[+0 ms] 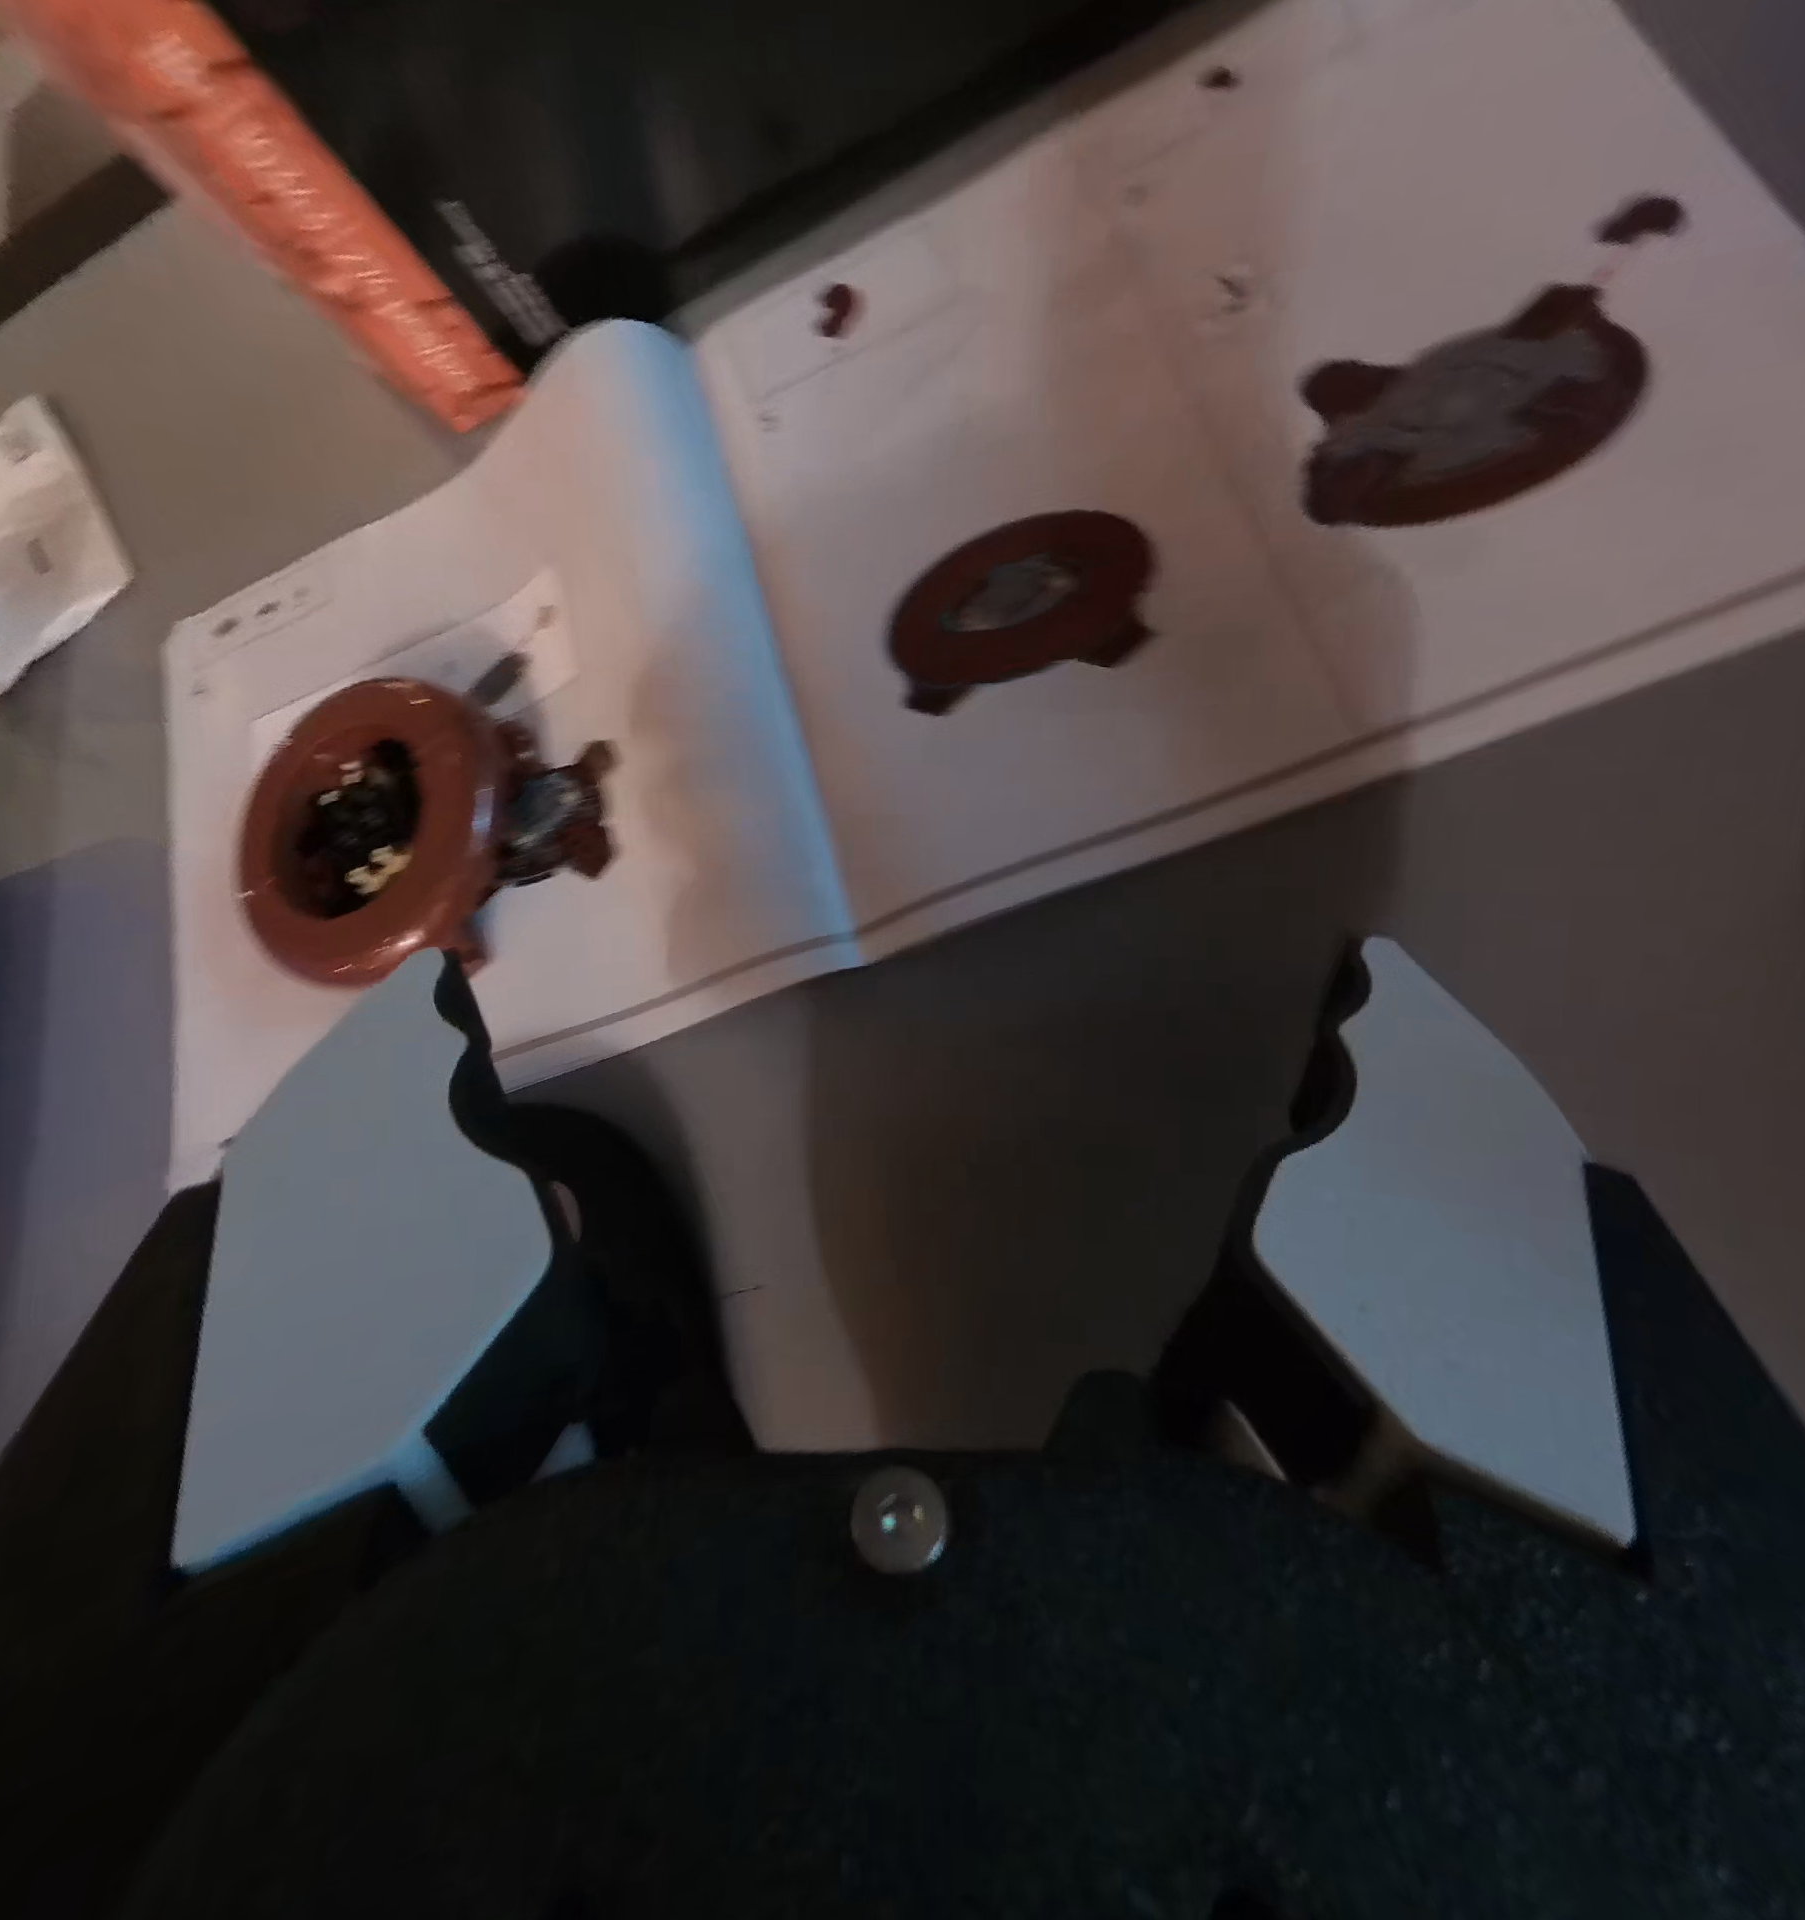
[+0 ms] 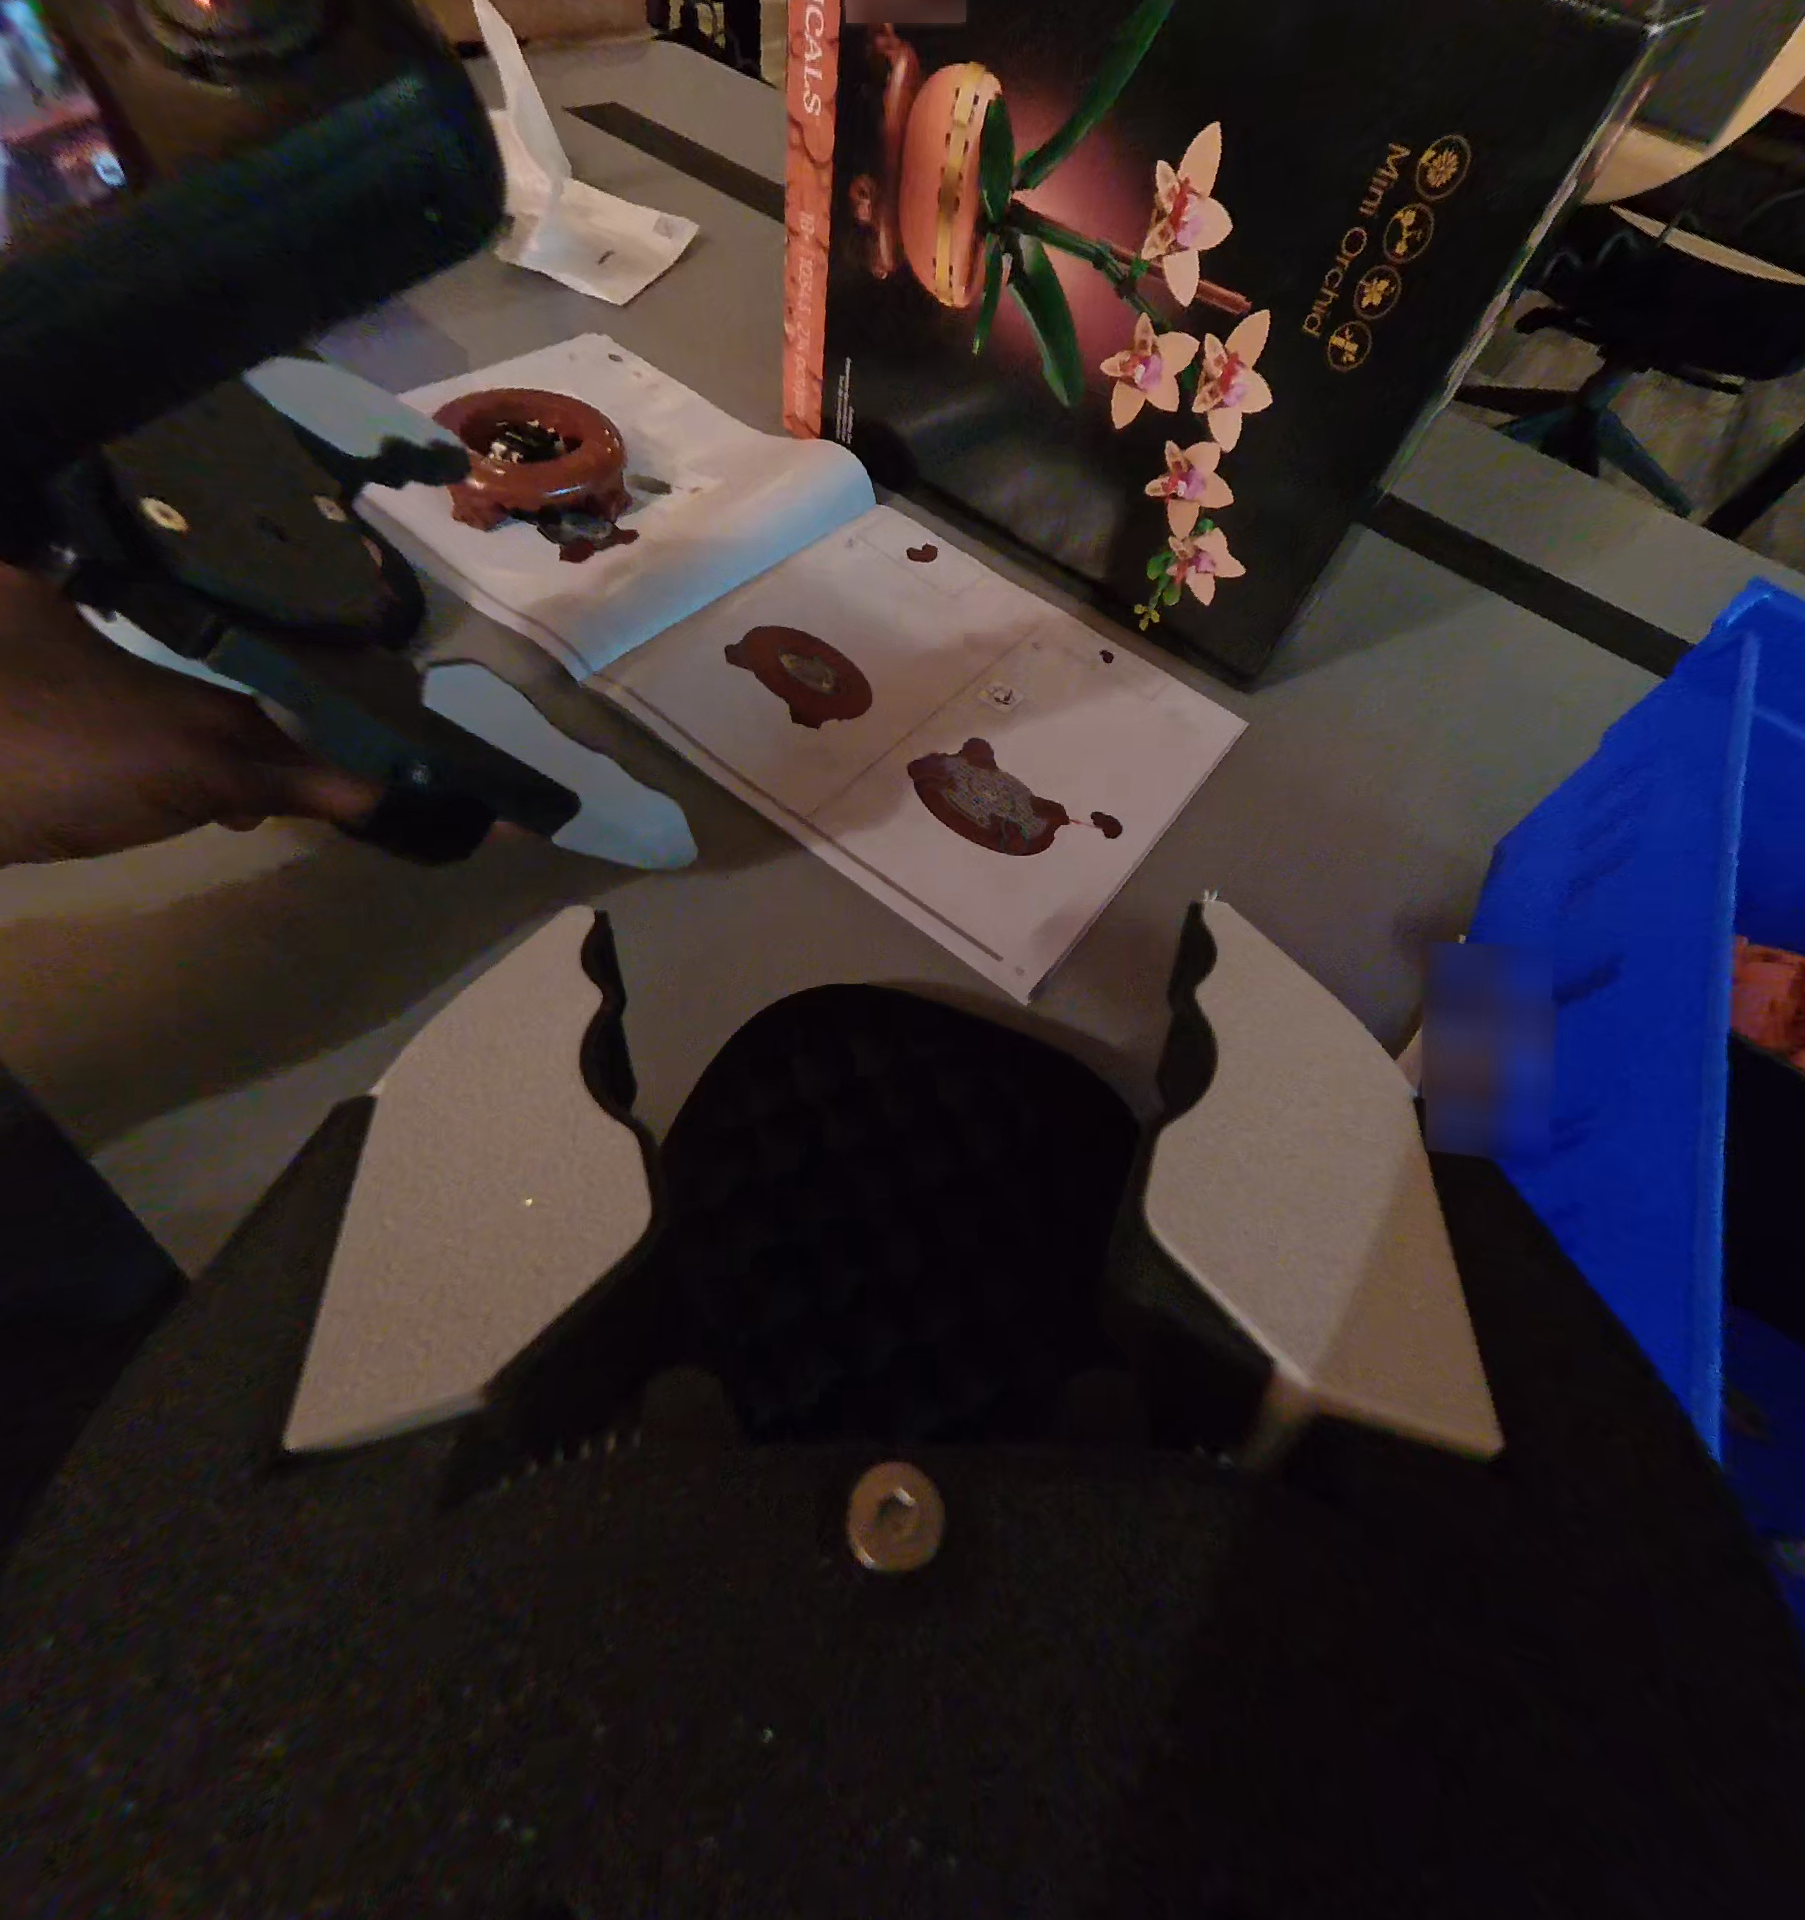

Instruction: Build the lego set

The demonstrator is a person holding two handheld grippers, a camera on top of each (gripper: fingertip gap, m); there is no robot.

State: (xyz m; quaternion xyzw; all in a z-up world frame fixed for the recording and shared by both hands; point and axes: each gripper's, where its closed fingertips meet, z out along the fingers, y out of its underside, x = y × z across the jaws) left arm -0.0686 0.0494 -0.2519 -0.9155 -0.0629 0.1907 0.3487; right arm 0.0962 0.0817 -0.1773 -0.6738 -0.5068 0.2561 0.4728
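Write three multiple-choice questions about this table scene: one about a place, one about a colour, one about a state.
1. Where does the brown ring-shaped brick pot base stand?
A. on the open white instruction booklet
B. inside the bin
C. on the box

2. What colour is the plastic bin at the right?
A. red
B. blue
C. green

3. How is the right claw?
A. shut on a brick
B. shut on paper
C. open, nothing between its fingers

Answers: 1 A, it sits on the booklet's left page; 2 B, its wall is plainly blue; 3 C, only grey table shows between the fingers.
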